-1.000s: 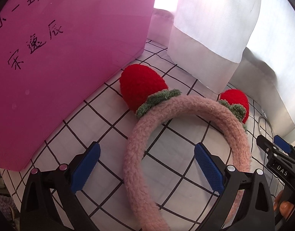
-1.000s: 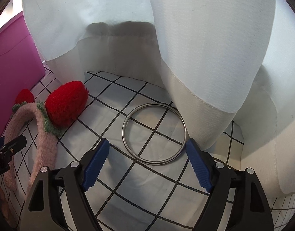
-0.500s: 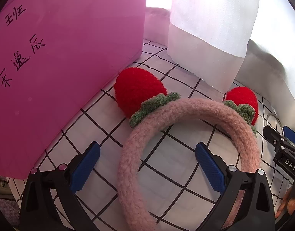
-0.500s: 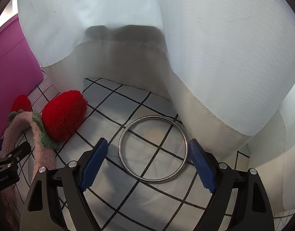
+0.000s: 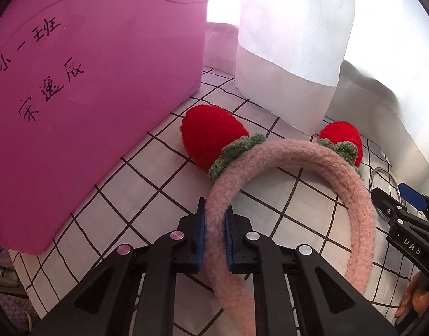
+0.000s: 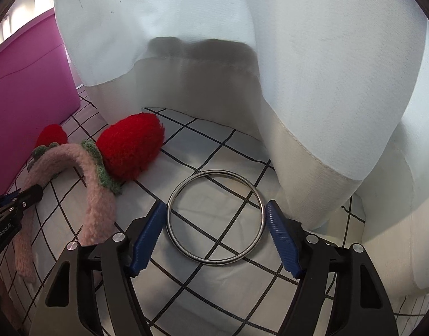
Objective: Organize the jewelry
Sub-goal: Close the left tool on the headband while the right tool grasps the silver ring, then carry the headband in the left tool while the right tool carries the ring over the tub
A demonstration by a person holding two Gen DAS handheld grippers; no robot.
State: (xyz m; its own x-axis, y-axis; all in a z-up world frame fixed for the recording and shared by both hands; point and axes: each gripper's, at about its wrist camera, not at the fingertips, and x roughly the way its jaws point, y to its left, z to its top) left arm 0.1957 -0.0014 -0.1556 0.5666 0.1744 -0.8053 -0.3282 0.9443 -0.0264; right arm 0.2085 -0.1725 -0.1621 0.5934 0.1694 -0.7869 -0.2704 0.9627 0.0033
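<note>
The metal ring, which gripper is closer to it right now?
Right. The right gripper straddles the ring, its jaws just closing in, pads not yet pressing. The left gripper is off to the side, shut on the headband.

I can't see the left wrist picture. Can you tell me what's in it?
The left gripper has its jaws squeezed on a fluffy pink headband with two red strawberries. It lies on a checked cloth beside a big pink box.

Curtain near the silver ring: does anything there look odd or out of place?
Yes. The white curtain hem rests on the checked cloth right beside the silver ring, crowding the right gripper.
</note>
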